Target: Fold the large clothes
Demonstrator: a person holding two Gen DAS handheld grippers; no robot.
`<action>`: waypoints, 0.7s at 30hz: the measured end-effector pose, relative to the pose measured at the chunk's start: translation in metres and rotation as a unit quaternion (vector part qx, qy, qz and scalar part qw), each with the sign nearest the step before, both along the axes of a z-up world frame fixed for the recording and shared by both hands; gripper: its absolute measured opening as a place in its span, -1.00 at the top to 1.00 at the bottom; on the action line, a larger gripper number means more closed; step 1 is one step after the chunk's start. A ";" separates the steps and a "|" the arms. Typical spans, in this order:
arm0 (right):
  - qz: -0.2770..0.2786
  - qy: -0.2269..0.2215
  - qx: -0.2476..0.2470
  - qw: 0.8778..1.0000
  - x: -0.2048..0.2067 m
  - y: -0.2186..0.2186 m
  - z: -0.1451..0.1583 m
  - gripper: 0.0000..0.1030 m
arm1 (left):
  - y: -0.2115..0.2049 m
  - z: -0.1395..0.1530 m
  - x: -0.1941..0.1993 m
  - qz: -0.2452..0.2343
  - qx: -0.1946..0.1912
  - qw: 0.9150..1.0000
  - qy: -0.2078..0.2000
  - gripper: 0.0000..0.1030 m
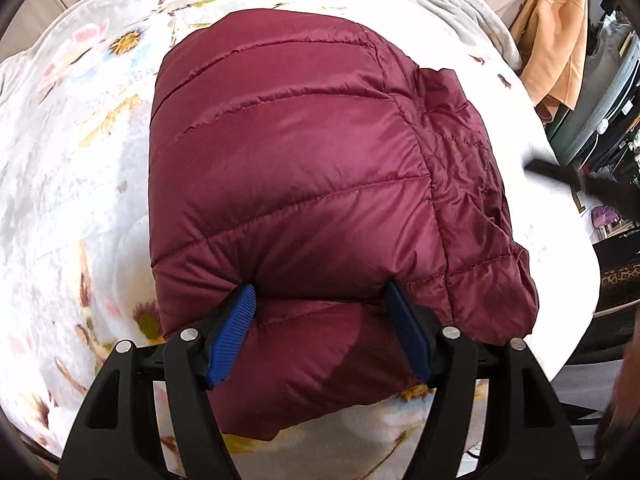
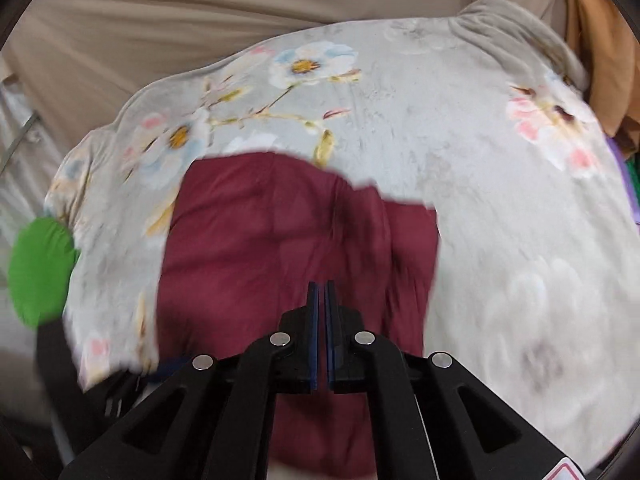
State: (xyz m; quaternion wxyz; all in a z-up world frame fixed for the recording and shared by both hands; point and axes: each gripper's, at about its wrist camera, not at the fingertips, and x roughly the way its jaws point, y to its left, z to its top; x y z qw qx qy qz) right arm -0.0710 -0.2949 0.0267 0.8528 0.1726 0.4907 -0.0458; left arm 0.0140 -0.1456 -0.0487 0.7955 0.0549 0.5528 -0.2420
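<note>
A maroon quilted puffer jacket (image 1: 300,160) lies folded into a thick bundle on a floral blanket (image 1: 80,180). My left gripper (image 1: 320,288) straddles the bundle's near edge. Its blue pads (image 1: 234,332) stand wide apart and press into the puffy fold between them. In the blurred right wrist view the jacket (image 2: 260,240) lies below my right gripper (image 2: 322,283). That gripper hangs above it, shut, with nothing between its pads.
The blanket (image 2: 500,200) covers a bed that ends at the right, with cluttered shelves (image 1: 608,112) beyond. An orange garment (image 1: 560,40) hangs at the far right. A green round thing (image 2: 40,268) sits off the blanket's left edge. Beige fabric (image 2: 200,20) lies behind.
</note>
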 end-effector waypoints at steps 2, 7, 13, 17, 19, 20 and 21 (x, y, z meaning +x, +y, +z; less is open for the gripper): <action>-0.002 0.019 -0.002 1.000 -0.021 0.007 -0.011 0.95 | 0.000 0.002 -0.001 0.000 0.003 1.000 0.001 -0.27; -0.020 0.092 -0.017 0.995 -0.039 0.014 -0.075 1.00 | 0.000 -0.001 -0.006 -0.007 0.006 1.000 0.005 -0.27; -0.029 0.108 0.005 0.994 -0.038 0.006 -0.119 1.00 | -0.001 -0.002 -0.017 -0.028 0.009 1.000 -0.008 -0.29; -0.051 0.073 0.012 0.996 -0.046 0.000 -0.082 0.88 | 0.034 0.019 -0.004 0.031 -0.046 0.998 0.002 -0.29; -0.071 0.016 0.030 0.997 -0.052 -0.009 -0.050 0.41 | 0.054 0.029 0.003 0.065 -0.061 0.996 -0.006 -0.33; -0.078 -0.001 0.034 0.996 -0.052 -0.013 -0.042 0.23 | 0.060 0.031 0.006 0.077 -0.063 0.995 -0.007 -0.35; -0.089 -0.021 0.045 0.995 -0.047 -0.021 -0.033 0.02 | 0.066 0.030 0.010 0.088 -0.065 0.994 -0.003 -0.37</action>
